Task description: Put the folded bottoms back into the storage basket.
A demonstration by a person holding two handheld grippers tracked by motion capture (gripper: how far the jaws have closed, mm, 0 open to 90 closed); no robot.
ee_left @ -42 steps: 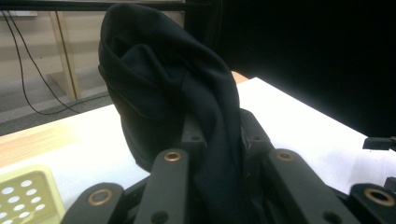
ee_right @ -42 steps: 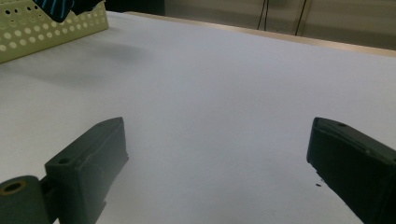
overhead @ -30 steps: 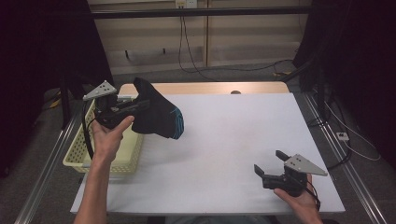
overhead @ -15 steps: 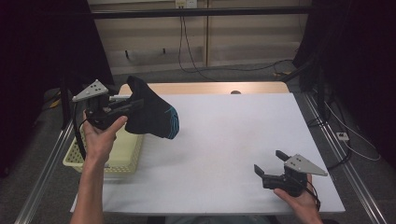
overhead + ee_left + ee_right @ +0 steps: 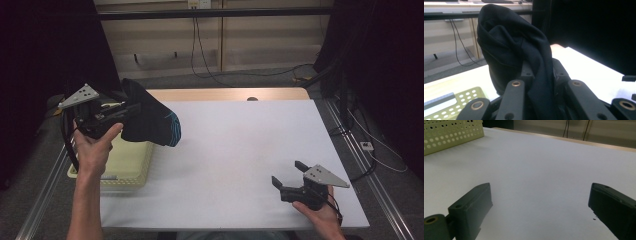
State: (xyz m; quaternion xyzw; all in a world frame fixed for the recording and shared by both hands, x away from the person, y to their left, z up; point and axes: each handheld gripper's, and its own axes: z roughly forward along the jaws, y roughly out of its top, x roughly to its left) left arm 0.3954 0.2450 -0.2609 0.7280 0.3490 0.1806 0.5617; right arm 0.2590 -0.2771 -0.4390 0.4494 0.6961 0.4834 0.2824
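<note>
Left tongs (image 5: 131, 111) clamp a dark sock (image 5: 150, 120), lifted above the yellow basket (image 5: 127, 167) at the white surface's (image 5: 240, 150) left edge, probably just taken out. Right tongs (image 5: 290, 176) rest apart, empty, near the front right.

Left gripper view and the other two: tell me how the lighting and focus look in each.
Left gripper view: the dark sock is underexposed, its folds barely readable, and the table behind is blown out. Right gripper view: even light, with soft near claw tips. High view: bright white table, black surroundings.
</note>
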